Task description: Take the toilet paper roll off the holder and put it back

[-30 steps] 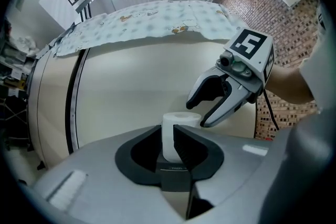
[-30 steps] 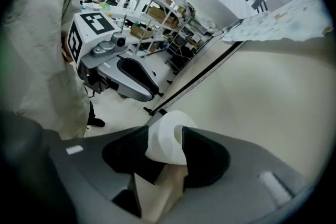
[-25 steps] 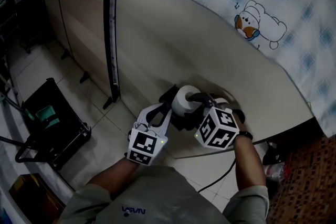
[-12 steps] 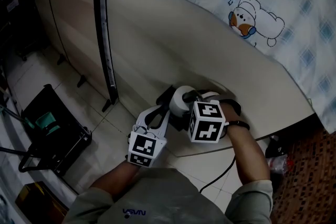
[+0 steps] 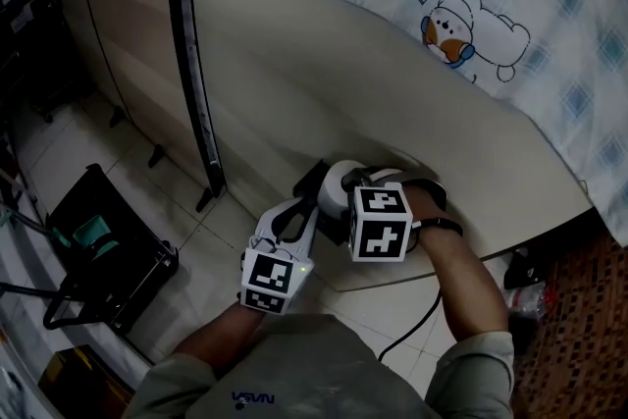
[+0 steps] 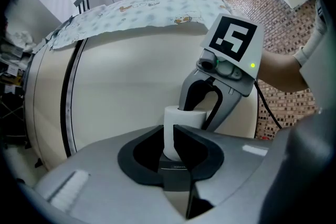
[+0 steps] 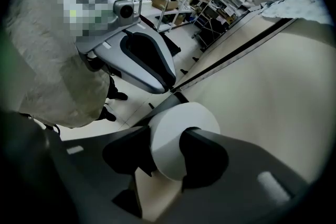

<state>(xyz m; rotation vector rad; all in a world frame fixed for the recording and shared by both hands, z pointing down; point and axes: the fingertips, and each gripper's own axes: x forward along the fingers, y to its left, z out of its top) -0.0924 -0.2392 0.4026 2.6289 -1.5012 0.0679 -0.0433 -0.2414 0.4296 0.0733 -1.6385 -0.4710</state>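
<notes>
Looks like the take-off step, judging by the grips. Grasping the toilet paper roll point(image 5: 340, 183) across its width with the right gripper point(image 7: 169, 150). Clenching the left gripper point(image 6: 170, 140) on a dark grey block of the holder point(image 6: 175, 171), just under the roll. Not yet clear of the holder, apparently. Mounted low on the beige panel point(image 5: 324, 83), near the middle of the head view. Cannot rule out the seating-back step from the grips alone.

Next, probably: hold the left grip steady on the holder and draw the roll straight off its mount with the right. Avoid squeezing the soft paper out of round. Then reverse along the same line to seat it again.

Around the roll:
- At 10 o'clock, a black strip point(image 5: 191, 83) running up the panel.
- At 1 o'clock, a checked sheet point(image 5: 510, 5) with a cartoon bear, draped over the panel's top edge.
- At 8 o'clock, a black cart point(image 5: 93, 250) on the tiled floor point(image 5: 196, 240).
- At 5 o'clock, a cable point(image 5: 417, 324) trailing under the right forearm.

In the way: mainly the panel itself, close behind the roll. Also the two grippers crowding each other, left at 7 o'clock of the roll, right at 4 o'clock. Little room to swing, so better to pull away from the panel.
</notes>
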